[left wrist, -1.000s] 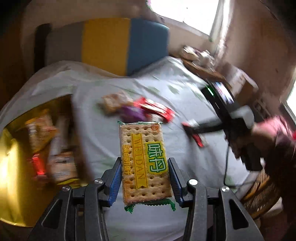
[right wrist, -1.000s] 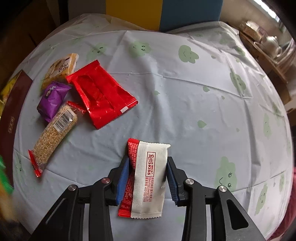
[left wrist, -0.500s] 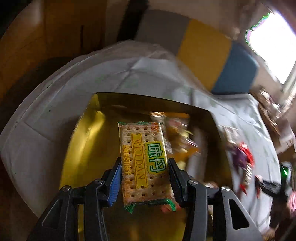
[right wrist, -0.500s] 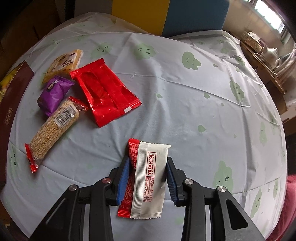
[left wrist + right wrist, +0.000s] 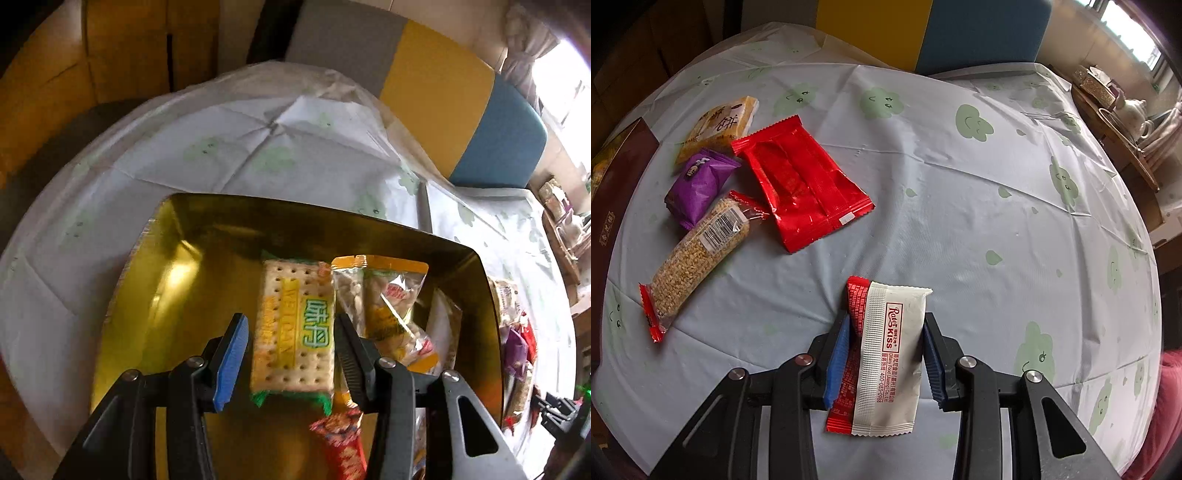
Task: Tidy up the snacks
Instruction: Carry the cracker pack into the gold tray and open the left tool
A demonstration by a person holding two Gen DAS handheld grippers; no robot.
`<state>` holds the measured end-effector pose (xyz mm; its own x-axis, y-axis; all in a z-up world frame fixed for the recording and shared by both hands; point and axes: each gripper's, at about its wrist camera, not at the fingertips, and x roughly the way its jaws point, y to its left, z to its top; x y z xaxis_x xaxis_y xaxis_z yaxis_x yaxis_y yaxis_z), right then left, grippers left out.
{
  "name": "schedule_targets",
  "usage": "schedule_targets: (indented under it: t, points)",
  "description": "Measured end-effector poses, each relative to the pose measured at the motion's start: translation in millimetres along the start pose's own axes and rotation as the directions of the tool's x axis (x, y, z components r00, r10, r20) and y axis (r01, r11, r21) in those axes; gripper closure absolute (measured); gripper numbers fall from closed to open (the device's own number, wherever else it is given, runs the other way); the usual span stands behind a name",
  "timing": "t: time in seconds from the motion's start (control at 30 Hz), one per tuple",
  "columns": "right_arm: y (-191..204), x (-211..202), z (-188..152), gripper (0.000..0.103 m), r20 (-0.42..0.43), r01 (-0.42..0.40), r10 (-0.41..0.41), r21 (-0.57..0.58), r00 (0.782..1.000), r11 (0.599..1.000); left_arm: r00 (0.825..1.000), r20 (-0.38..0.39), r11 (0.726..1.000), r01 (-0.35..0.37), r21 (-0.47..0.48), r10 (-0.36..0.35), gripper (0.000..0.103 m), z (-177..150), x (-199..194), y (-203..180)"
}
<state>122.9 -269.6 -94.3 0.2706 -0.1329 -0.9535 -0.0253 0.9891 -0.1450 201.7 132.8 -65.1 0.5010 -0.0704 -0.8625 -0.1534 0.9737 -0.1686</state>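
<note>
My left gripper (image 5: 290, 321) hangs over the golden tray (image 5: 166, 280). The green and yellow cracker pack (image 5: 295, 354) is between its jaws, blurred, with a narrow gap showing beside the left pad (image 5: 232, 354). A peanut packet (image 5: 384, 295) and a red packet (image 5: 343, 443) lie in the tray on the right. My right gripper (image 5: 886, 321) is shut on a red and white wafer packet (image 5: 890, 350), held a little above the tablecloth. Left of it on the cloth lie a red pack (image 5: 801, 184), a purple pack (image 5: 698, 184), an orange pack (image 5: 720, 125) and a grain bar (image 5: 698, 251).
The tray's brown outer wall (image 5: 617, 192) stands at the far left of the right wrist view. A yellow and blue chair back (image 5: 461, 118) rises behind the table. A side table with a teapot (image 5: 1126, 110) is at the far right. The cloth (image 5: 997, 221) right of the snacks is bare.
My left gripper has swung from above the loose snacks to above the golden tray. The cracker pack now looks smaller and blurred, with a gap at the left pad. The right gripper has stayed still.
</note>
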Motion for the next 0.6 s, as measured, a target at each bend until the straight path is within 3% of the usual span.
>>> schedule_targets:
  t: [0.17,0.43,0.6]
  points:
    - [0.4,-0.2,-0.1,0.065,0.0,0.005,-0.005,-0.007,1.0,1.0,0.998,0.05,1.0,-0.023,-0.013,0.024,0.054,-21.5,-30.1,5.9]
    - [2.1,-1.6,-1.9,0.068,0.01,0.01,-0.01,-0.011,1.0,1.0,0.993,0.109,0.997,0.027,0.078,-0.036,0.054,-72.2,-72.6,-15.0]
    - [-6.5,-3.8,-0.7,0.071,0.002,-0.043,0.043,0.046,0.999,0.998,0.991,0.119,0.991,0.048,0.126,-0.064,0.054,-93.0,-87.2,-24.4]
